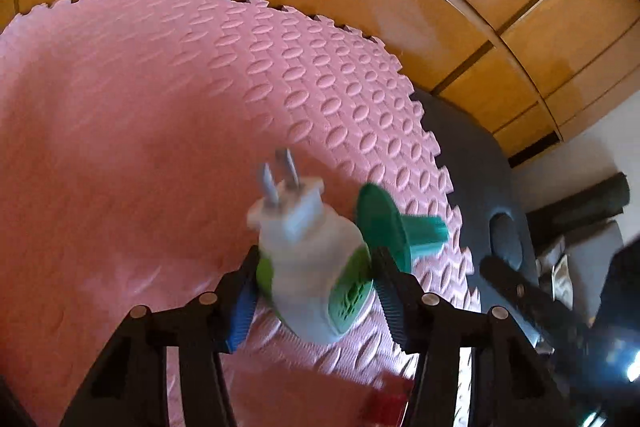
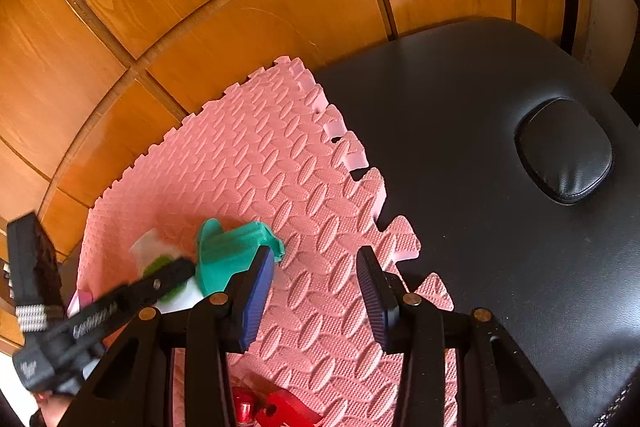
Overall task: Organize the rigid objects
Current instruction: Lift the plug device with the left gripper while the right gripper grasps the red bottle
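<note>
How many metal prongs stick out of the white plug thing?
2. Both metal prongs stand side by side on the end of the white-and-green plastic plug-in device, pointing up and away from the left gripper. None look hidden.

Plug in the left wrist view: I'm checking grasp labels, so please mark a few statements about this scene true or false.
1. The left gripper has its pads against both sides of the plug. True.
2. The plug's prongs point down into the mat. False: they stick up, away from the gripper.
3. A teal piece lies on the mat right beside the plug. True.
4. The right gripper holds the teal piece. False: its jaws stand apart with only mat between them, and the piece lies next to one finger.
</note>
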Motion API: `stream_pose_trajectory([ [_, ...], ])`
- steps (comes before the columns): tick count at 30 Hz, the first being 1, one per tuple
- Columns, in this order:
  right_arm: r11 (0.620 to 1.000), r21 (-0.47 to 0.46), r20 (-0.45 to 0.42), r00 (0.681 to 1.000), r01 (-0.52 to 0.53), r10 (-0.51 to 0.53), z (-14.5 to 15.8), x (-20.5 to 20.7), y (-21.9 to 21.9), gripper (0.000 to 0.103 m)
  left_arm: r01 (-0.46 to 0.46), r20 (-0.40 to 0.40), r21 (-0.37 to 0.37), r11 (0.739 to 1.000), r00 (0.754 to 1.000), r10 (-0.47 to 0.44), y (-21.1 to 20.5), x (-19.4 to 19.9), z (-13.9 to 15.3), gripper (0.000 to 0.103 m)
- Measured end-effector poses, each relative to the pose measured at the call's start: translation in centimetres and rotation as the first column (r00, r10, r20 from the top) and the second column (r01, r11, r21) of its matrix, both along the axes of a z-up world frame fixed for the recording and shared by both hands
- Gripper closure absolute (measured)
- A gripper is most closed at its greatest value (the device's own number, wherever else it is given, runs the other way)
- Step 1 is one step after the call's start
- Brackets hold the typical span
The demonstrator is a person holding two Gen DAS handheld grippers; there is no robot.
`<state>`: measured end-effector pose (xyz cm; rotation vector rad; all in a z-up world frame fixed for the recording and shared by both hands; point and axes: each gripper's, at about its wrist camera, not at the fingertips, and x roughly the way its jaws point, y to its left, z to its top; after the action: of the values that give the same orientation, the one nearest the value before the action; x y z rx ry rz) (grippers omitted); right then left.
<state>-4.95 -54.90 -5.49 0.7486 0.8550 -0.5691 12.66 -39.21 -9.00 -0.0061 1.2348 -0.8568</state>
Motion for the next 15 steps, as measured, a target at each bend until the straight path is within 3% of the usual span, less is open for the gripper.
stream_pose_trajectory([
  [10, 1.0, -0.003, -0.004, 1.0, 0.008, -0.008, 0.0, -0.2, -0.1, 0.06, -0.009, -0.042, 0.017, 1.0, 0.999, 0.009, 6.1, -2.2, 0.2, 0.049],
  [15, 0.999, 0.039, 0.03, 0.999, -0.026, 0.025, -0.2, 0.0, -0.1, 0.06, 0.025, 0.026, 0.03, 0.999, 0.999, -0.026, 8.6, -5.2, 0.9, 0.049],
])
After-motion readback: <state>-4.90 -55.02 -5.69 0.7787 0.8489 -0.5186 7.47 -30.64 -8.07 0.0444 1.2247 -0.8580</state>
